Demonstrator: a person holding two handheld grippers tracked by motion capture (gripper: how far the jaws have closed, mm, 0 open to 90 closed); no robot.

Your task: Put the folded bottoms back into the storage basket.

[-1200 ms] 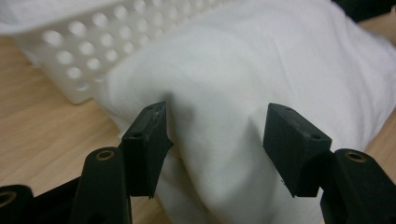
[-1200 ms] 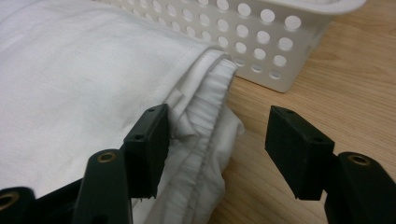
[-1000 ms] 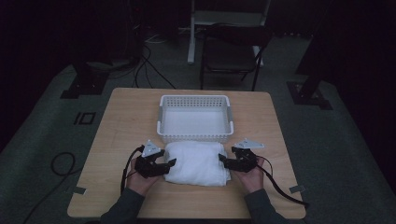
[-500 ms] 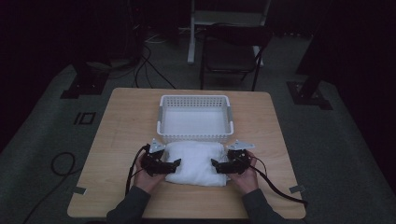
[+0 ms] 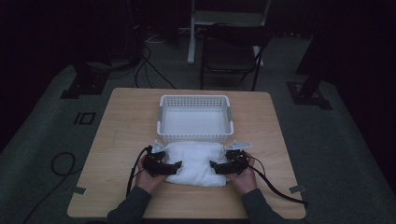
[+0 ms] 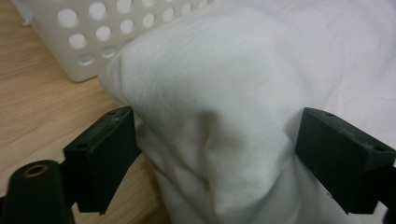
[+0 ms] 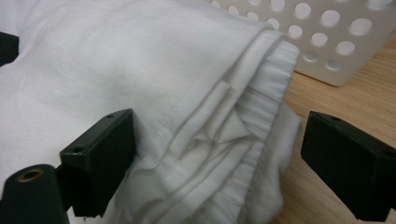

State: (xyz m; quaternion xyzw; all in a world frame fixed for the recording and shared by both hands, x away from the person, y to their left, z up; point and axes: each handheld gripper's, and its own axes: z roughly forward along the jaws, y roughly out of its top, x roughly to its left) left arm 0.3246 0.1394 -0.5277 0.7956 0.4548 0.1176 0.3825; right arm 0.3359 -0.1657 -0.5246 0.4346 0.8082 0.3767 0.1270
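Dim all round, with a dark folding chair [image 5: 232,46] and cables on the grey floor behind, the room leaves the pale wooden bench [image 5: 121,121] as the one lit spot, and on it a folded white cotton cloth bundle [image 5: 195,161] lies near the person's edge, its far side touching the front wall of the white perforated plastic basket [image 5: 195,136]. At the left end of the bundle the left tongs [image 5: 173,166] come in from the side; in the left gripper view their two black jaws stand wide on either side of a rounded fold of the cloth [image 6: 210,116], having just been opening, with the fabric between them and the pads at most brushing it rather than pinching. Across at the right end the right tongs [image 5: 215,165] mirror this: the right gripper view shows the stacked hems and a ribbed edge of the bundle [image 7: 224,126] lying between jaws that have also just been opening, the right-hand pad well clear of the cloth over bare wood. My reading is that both ends are being straddled for a two-handed pick-up, the basket being the likely goal. Next, I would say, both tongs need to push a little deeper so that all layers sit between the pads, then close together and lift evenly, high enough to clear the basket's rim without the folds slipping apart.
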